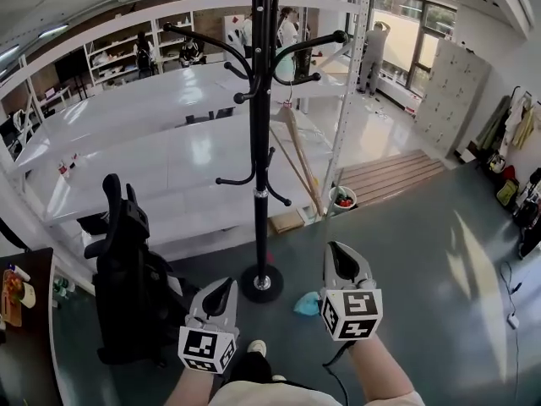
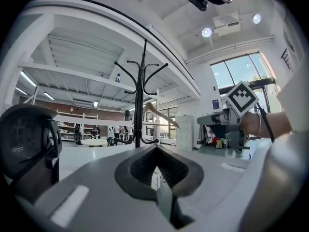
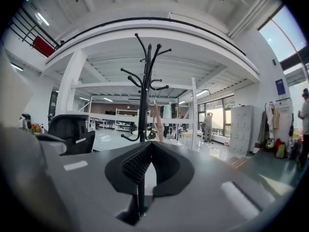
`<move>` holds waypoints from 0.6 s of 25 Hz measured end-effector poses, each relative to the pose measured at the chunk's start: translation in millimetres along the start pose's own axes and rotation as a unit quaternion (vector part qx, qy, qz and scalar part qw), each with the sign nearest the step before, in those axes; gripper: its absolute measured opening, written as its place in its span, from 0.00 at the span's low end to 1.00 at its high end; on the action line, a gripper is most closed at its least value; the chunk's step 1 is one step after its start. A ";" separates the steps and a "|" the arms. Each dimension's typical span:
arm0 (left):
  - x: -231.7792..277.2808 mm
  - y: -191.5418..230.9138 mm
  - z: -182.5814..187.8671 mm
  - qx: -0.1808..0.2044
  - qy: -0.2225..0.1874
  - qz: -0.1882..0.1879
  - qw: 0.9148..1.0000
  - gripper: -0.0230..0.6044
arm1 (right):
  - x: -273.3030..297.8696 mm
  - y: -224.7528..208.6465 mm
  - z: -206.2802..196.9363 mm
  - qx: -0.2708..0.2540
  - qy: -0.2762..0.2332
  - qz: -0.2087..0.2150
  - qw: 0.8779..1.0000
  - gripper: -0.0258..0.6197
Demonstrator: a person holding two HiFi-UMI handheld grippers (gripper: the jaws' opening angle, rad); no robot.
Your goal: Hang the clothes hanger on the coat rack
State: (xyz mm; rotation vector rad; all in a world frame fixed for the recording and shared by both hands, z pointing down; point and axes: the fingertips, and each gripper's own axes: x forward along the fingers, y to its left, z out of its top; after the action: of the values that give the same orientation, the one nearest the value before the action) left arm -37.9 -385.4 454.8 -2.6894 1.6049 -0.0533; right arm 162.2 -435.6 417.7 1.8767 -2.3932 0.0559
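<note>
The black coat rack stands on the grey floor straight ahead, its round base between my two grippers. A wooden clothes hanger hangs tilted from one of its right-hand hooks; it also shows as the hanger in the left gripper view and as the hanger in the right gripper view. My left gripper is low and left of the base, shut and holding nothing. My right gripper is right of the base, also shut and holding nothing.
A black office chair stands close on the left. A blue cloth lies on the floor near the rack's base. Behind the rack are white shelving posts, a red-filled bucket and a wooden pallet. People stand far back.
</note>
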 end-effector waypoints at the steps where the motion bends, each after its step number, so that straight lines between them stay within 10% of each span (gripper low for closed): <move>1: -5.7 -5.2 -1.3 0.001 -0.001 0.000 1.000 0.04 | -9.2 2.0 -9.5 0.004 0.006 0.000 1.000 0.08; 15: -100.4 -48.3 -0.2 -0.004 -0.013 0.002 1.000 0.04 | -124.5 44.2 -86.3 0.020 0.067 0.004 0.998 0.08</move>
State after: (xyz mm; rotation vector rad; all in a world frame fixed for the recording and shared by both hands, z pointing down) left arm -43.0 -274.1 453.9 -2.6813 1.6082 -0.0128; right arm 153.5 -296.9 492.4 1.8175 -2.3281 0.2242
